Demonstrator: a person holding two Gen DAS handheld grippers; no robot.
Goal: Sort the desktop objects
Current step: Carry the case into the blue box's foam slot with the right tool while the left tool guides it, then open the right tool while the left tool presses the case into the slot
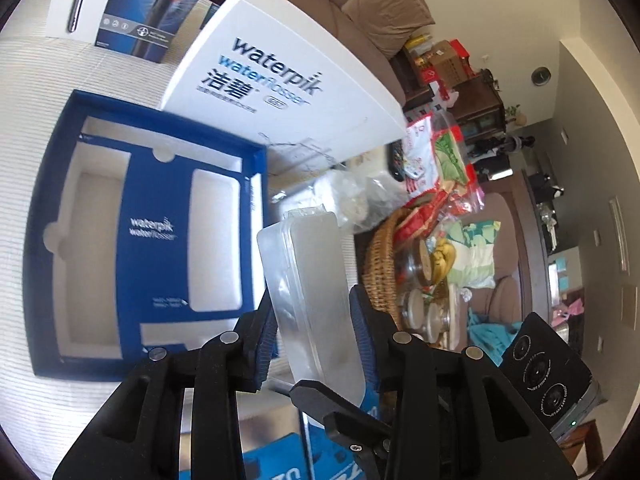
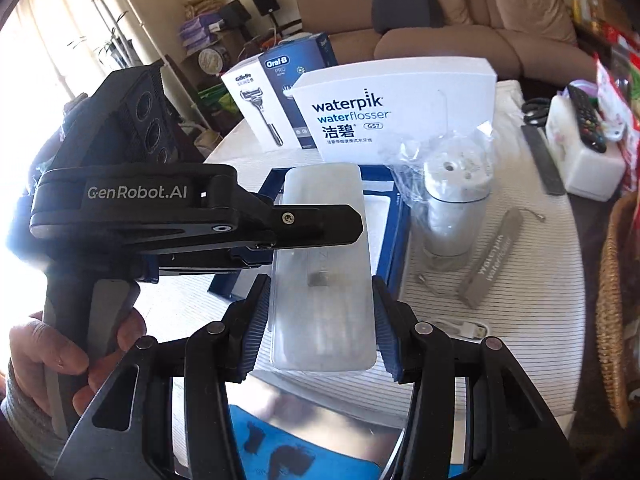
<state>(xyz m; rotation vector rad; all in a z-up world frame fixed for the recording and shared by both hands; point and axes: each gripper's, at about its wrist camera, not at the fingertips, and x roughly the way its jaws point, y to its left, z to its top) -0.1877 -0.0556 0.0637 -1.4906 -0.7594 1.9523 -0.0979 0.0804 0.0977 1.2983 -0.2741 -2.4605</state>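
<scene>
A translucent plastic case [image 1: 308,280] [image 2: 324,300] hangs above the table, and both grippers grip it. My left gripper [image 1: 316,340] has its blue pads pressed on the case's two sides. In the right wrist view its upper finger [image 2: 320,220] lies across the case from the left. My right gripper [image 2: 322,328] clamps the near end of the case. Under and beyond the case lies the open blue Waterpik box tray [image 1: 100,120] [image 2: 394,208], whose white foam slots have nothing in them. The white Waterpik lid [image 1: 280,80] [image 2: 392,112] stands behind the tray.
A water flosser in a clear bag [image 2: 456,200], a grey pouch [image 2: 492,256] and a white cable [image 2: 468,330] lie to the right on the striped cloth. Oral-B [image 2: 288,68] and Gillette [image 2: 256,108] boxes stand at the back. A wicker basket [image 2: 612,300] sits at the right edge.
</scene>
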